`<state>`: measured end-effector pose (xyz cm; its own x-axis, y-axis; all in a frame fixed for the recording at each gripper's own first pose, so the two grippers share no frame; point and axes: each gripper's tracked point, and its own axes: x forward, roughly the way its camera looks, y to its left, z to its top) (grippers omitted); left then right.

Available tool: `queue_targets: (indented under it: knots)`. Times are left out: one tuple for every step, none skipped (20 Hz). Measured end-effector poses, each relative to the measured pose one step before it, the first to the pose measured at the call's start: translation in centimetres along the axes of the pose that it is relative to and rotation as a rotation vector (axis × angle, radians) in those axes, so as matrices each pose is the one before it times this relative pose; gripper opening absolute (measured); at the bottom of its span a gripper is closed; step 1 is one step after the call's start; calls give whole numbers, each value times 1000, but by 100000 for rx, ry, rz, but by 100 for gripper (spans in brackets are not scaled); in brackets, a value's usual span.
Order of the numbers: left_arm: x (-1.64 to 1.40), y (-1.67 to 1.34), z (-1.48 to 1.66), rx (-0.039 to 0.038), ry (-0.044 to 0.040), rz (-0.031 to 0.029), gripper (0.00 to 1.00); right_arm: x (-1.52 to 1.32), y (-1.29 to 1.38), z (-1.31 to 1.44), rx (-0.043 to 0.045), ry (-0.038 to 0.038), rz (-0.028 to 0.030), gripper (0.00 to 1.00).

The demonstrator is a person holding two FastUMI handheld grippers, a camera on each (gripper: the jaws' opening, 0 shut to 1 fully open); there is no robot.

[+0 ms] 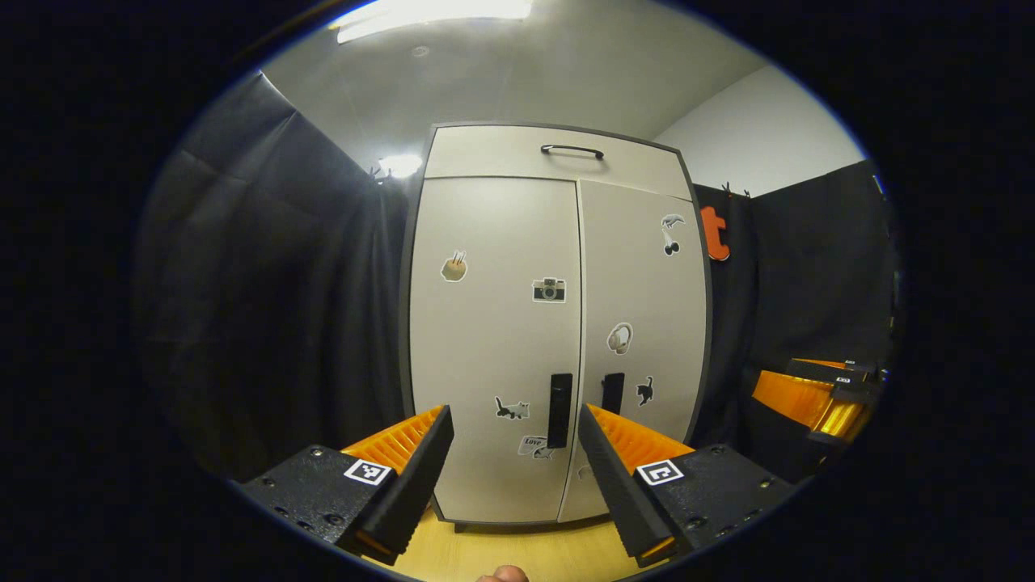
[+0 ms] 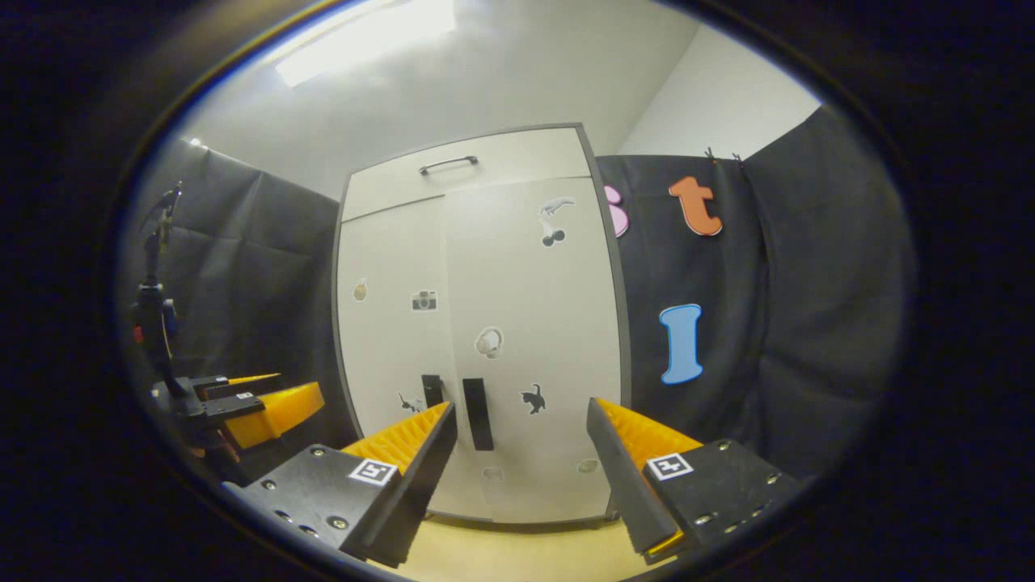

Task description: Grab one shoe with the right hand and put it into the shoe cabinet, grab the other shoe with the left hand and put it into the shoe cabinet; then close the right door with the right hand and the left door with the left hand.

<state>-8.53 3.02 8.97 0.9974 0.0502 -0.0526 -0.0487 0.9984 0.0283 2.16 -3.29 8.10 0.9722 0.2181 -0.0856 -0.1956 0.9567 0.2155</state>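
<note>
Both doors of the pale grey, sticker-covered shoe cabinet [image 1: 558,323] were shut. You held your left gripper [image 1: 515,440] and right gripper [image 2: 521,440] in front of its black door handles [image 2: 477,414], both spread wide and holding nothing.

The pale wooden floor [image 1: 517,554] bears the closed shoe cabinet [image 1: 517,323].
</note>
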Motion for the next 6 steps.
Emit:
queue_targets:
  knots:
    - [-335, 202, -158, -476, 216, 592, 94, -136, 160, -40, 143, 298, 200, 93]
    - [-221, 169, -60, -294, 55, 420, 94, -51, 39, -169, 442, 320, 117, 93]
    - [-236, 23, -107, -449, 254, 421, 94, -215, -21, -102, 448, 298, -39, 93]
    - [-4, -18, 0, -345, 23, 64, 94, -17, -15, 16, 218, -45, -129, 96]
    - [-62, -93, -108, -407, 199, -49, 94, -37, -107, 29, -40, -109, -350, 96]
    - [39, -62, -70, -221, 222, -172, 95, -61, -150, 59, -52, -49, -229, 96]
